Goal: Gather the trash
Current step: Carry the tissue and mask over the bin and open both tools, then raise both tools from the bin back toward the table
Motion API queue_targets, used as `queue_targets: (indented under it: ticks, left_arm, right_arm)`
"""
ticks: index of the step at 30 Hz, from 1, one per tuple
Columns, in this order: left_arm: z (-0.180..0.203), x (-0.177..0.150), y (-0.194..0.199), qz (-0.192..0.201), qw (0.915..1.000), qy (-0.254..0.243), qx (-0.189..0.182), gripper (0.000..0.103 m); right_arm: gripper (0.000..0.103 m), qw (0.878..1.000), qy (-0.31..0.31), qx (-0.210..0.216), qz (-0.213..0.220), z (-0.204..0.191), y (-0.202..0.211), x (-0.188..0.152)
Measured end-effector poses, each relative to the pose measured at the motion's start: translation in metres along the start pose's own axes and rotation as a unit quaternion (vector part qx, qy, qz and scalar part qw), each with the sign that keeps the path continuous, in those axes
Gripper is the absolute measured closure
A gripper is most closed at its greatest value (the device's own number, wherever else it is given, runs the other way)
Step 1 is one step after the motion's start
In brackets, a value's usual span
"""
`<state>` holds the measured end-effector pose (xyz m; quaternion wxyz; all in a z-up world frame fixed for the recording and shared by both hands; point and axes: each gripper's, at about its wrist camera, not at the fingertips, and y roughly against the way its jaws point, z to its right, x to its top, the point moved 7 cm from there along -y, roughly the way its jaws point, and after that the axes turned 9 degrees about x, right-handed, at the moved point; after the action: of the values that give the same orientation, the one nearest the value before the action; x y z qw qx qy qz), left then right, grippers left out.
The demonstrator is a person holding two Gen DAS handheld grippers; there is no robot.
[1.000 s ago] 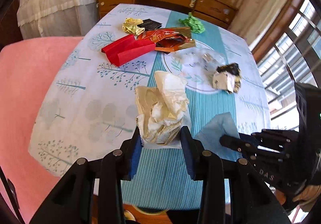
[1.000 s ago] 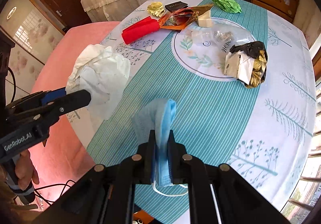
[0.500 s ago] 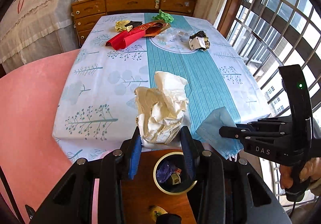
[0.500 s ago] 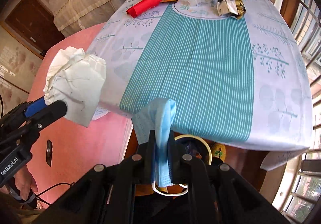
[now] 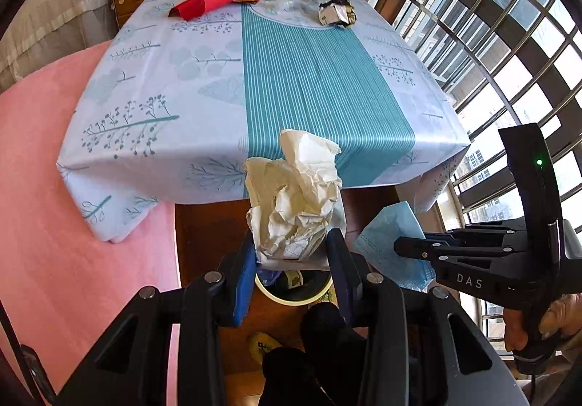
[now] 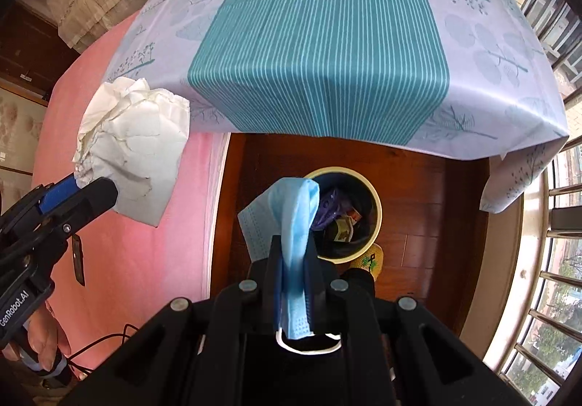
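Crumpled paper (image 5: pixel 296 202) sits clamped between the left gripper (image 5: pixel 291 260) pads, directly above the bin (image 5: pixel 294 287); the right gripper is just beside it. From the right wrist, the right gripper (image 6: pixel 294 260) pinches a blue face mask (image 6: pixel 296 224), bin just beyond its tips.

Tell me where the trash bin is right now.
The trash bin stands on the wooden floor just below the table's near edge, right-of-centre in the right wrist view, behind the blue face mask. In the left wrist view, crumpled paper mostly hides it.
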<state>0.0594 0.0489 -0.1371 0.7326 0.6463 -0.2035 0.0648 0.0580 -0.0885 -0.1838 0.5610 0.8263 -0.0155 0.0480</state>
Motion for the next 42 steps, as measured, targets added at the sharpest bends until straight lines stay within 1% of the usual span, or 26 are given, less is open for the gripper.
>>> queue_targets:
  ticks: [3,6,11,16,20,23,25,28,31,32,33,34,35,36,38,42]
  left_arm:
    - [0.006,-0.012,-0.023,-0.022,0.9997,0.006,0.001,0.067]
    - [0.010,-0.028,-0.054,-0.040,0.9991,0.013,0.007,0.067]
    - [0.014,-0.058,-0.125,-0.076,0.9962,0.033,0.027,0.067]
    - [0.022,-0.083,-0.200,-0.104,0.9928,0.050,0.034,0.067]
    - [0.030,-0.093,-0.253,-0.111,0.9916,0.053,0.040,0.067]
    - [0.034,-0.099,-0.286,-0.114,0.9909,0.056,0.045,0.066]
    - [0.035,-0.102,-0.302,-0.110,0.9912,0.054,0.050,0.065]
    - [0.036,-0.105,-0.321,-0.111,0.9910,0.047,0.058,0.063]
    - [0.034,-0.109,-0.328,-0.111,0.9908,0.050,0.059,0.055]
    - [0.035,-0.108,-0.332,-0.115,0.9905,0.052,0.055,0.047]
    - [0.034,-0.108,-0.333,-0.121,0.9900,0.052,0.051,0.035]
    - [0.034,-0.109,-0.333,-0.126,0.9894,0.053,0.050,0.028]
    - [0.030,-0.108,-0.333,-0.128,0.9890,0.054,0.051,0.018]
    - [0.032,-0.108,-0.330,-0.127,0.9889,0.055,0.053,0.014]
    - [0.030,-0.106,-0.327,-0.126,0.9887,0.053,0.061,0.012]
    - [0.025,-0.100,-0.317,-0.122,0.9884,0.059,0.068,0.011]
  right_arm:
    - [0.094,1.000,-0.016,0.002,-0.018,0.010,-0.026,-0.013]
    - [0.093,0.999,-0.033,0.003,-0.037,0.027,-0.061,-0.024]
    - [0.093,0.996,-0.064,-0.010,-0.057,0.070,-0.129,-0.035]
    - [0.093,0.991,-0.122,-0.005,-0.055,0.120,-0.191,-0.034]
    - [0.093,0.990,-0.135,-0.005,-0.050,0.147,-0.234,-0.029]
    - [0.093,0.989,-0.144,-0.002,-0.047,0.165,-0.260,-0.027]
    - [0.093,0.988,-0.148,0.002,-0.045,0.172,-0.273,-0.022]
    - [0.090,0.988,-0.148,0.001,-0.043,0.181,-0.287,-0.018]
    - [0.090,0.987,-0.154,0.004,-0.044,0.187,-0.297,-0.016]
    - [0.087,0.986,-0.157,0.006,-0.046,0.189,-0.300,-0.016]
    - [0.083,0.986,-0.161,0.008,-0.049,0.190,-0.302,-0.016]
    - [0.080,0.985,-0.166,0.010,-0.052,0.191,-0.304,-0.015]
    - [0.074,0.984,-0.170,0.011,-0.054,0.192,-0.305,-0.016]
    - [0.063,0.983,-0.173,0.011,-0.054,0.192,-0.305,-0.016]
    - [0.051,0.983,-0.177,0.009,-0.054,0.191,-0.303,-0.016]
    - [0.051,0.981,-0.186,0.012,-0.047,0.186,-0.290,-0.015]
